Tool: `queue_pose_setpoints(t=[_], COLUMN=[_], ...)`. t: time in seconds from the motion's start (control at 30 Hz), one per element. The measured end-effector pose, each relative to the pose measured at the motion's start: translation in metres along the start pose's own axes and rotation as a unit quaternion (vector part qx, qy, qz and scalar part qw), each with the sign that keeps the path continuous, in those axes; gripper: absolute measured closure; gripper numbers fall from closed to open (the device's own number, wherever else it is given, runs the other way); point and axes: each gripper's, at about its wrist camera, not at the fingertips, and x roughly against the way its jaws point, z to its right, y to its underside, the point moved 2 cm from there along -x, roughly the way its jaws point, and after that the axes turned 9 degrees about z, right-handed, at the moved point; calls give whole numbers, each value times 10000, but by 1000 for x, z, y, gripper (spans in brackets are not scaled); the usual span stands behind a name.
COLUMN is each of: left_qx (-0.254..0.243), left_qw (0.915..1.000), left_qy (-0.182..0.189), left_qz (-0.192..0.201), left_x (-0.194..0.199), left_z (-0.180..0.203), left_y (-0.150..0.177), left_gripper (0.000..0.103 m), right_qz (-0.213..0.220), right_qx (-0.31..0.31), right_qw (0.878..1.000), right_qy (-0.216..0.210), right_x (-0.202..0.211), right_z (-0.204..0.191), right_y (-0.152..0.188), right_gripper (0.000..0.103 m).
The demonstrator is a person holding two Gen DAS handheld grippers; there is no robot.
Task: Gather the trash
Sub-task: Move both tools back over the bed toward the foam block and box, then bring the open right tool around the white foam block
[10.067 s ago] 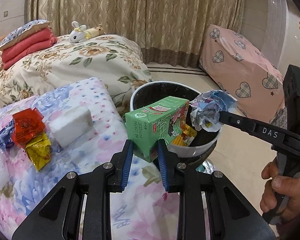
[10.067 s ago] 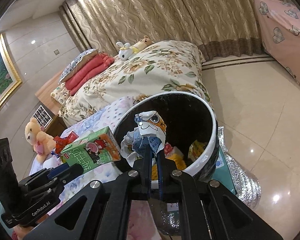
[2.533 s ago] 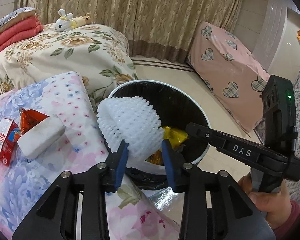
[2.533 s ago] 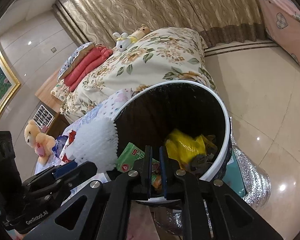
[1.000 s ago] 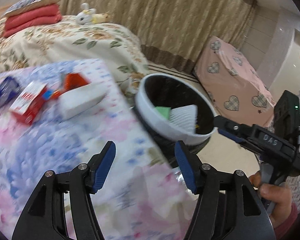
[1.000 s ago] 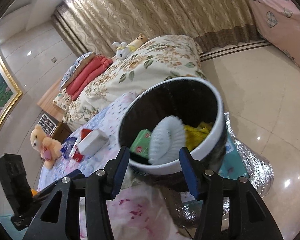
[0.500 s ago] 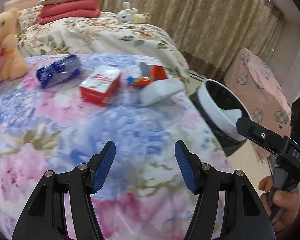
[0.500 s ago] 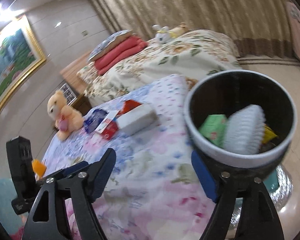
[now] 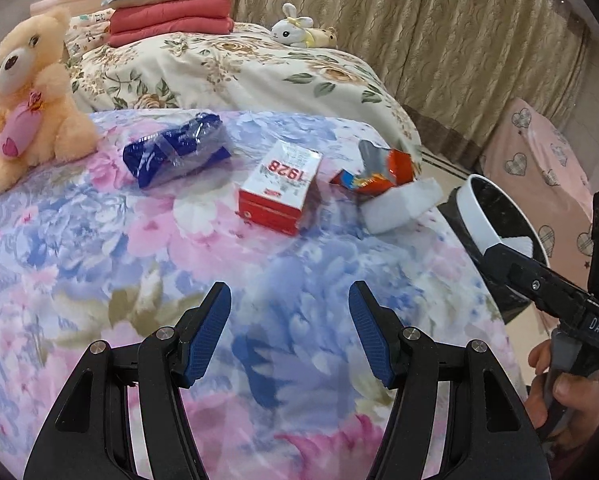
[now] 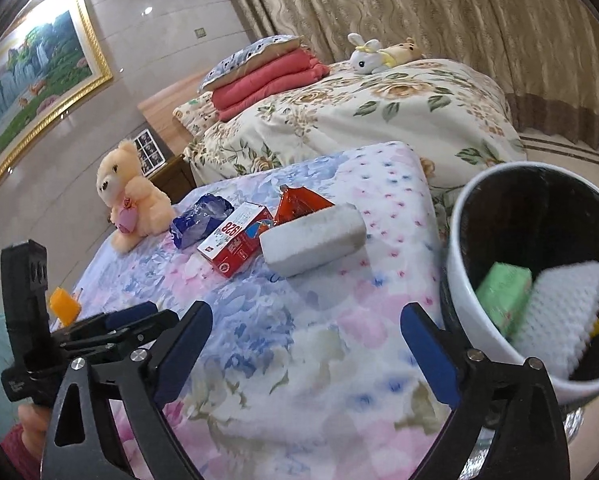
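Indoors, floral bedspread (image 9: 99, 280), curtained bedroom, perhaps tiled floor, left hand-held gripper (image 9: 289, 330) open, empty, right hand-held gripper (image 10: 305, 338) opening, empty.

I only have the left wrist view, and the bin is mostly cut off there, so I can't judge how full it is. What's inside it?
Observer: The right wrist view shows the white-rimmed black trash bin holding a green carton and a white foam mesh sleeve.
Operator: Is the right gripper free?
Observer: Yes. The right gripper has its jaws opening, with nothing between them.
Operator: Is there anything on the bed that I can't see?
Observer: A small orange object sits by the left edge of the flowered blanket. I can't tell what it is.
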Motion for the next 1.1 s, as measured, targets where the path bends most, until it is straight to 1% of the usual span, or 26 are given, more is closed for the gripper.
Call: queue_pose_setpoints(t=[0.1, 0.23, 0.33, 0.5, 0.7, 0.8, 0.87, 0.9, 0.93, 0.97, 1.0, 1.03, 1.1], left_qx=[-5, -64, -143, -218, -290, -414, -491, -543, -573, -586, -586, -595, -601], left_qw=[10000, 10000, 9998, 9996, 9993, 9986, 9982, 9979, 9976, 9974, 9972, 9971, 9970], left_qy=[-39, -35, -63, -51, -72, -179, -197, -202, -190, -162, -140, -149, -127], left_qz=[2, -48, -86, -156, -227, -258, -291, -305, -342, -397, -434, -448, -464], left_x=[-8, -24, -35, -50, -63, -68, -70, -71, -72, -73, -73, -73, -70], left_z=[-5, -9, -11, -13, -12, -9, -6, -4, -3, -3, -2, -2, -2], left_y=[-8, -21, -27, -34, -39, -38, -36, -35, -34, -32, -31, -29, -27], left_gripper=[36, 32, 31, 29, 29, 29, 31, 41, 55, 61, 74, 84, 95], right_qz=[-44, -83, -160, -298, -317, -325, -349, -354, -363, -386, -402, -397, -359], right_qx=[137, 429, 521, 582, 712, 765, 817, 852, 872, 904, 934, 919, 837], right_qw=[9999, 9990, 9985, 9979, 9970, 9965, 9960, 9957, 9955, 9951, 9947, 9948, 9957], right_qy=[-33, 6, 23, 29, 38, 57, 89, 92, 90, 110, 171, 179, 167], right_x=[-12, -29, -41, -58, -66, -69, -70, -70, -70, -71, -70, -69, -65], right_z=[-4, -9, -9, -6, -7, -7, -8, -8, -8, -9, -9, -8, -7], right_y=[-5, -12, -15, -18, -21, -22, -22, -21, -21, -21, -20, -20, -20], right_gripper=[6, 6, 5, 5, 5, 6, 6, 9, 16, 20, 24, 25, 27])
